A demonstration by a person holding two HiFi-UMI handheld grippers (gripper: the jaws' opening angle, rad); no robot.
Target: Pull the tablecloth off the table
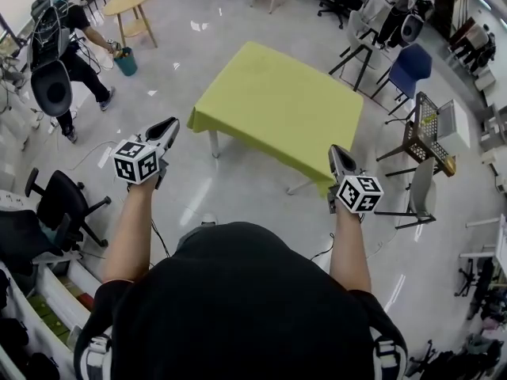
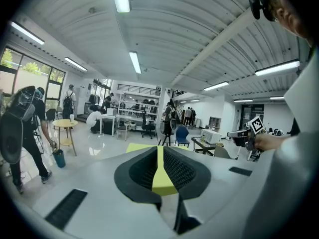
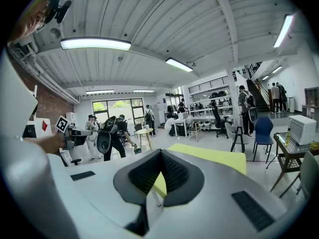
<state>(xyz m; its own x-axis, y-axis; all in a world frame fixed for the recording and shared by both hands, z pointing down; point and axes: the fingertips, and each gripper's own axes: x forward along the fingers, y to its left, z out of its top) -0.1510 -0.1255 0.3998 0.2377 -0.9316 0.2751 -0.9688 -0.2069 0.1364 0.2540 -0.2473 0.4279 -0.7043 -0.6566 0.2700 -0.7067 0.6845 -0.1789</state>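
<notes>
A yellow-green tablecloth (image 1: 277,105) covers a small square table on white legs and hangs over its edges. It also shows as a flat yellow sheet ahead, the tablecloth (image 2: 142,147) in the left gripper view and the tablecloth (image 3: 214,156) in the right. My left gripper (image 1: 169,125) hovers in the air short of the table's near left corner. Its jaws stand a narrow slit apart with nothing between them. My right gripper (image 1: 339,153) hangs just off the cloth's near right corner, shut and empty. Neither touches the cloth.
A person (image 1: 75,54) stands at the far left by a teal bucket (image 1: 125,62) and a round wooden side table (image 1: 129,2). A black office chair (image 1: 59,204) is at my left. A blue chair (image 1: 410,68), a wire cart (image 1: 428,129) and a grey chair (image 1: 420,192) crowd the right.
</notes>
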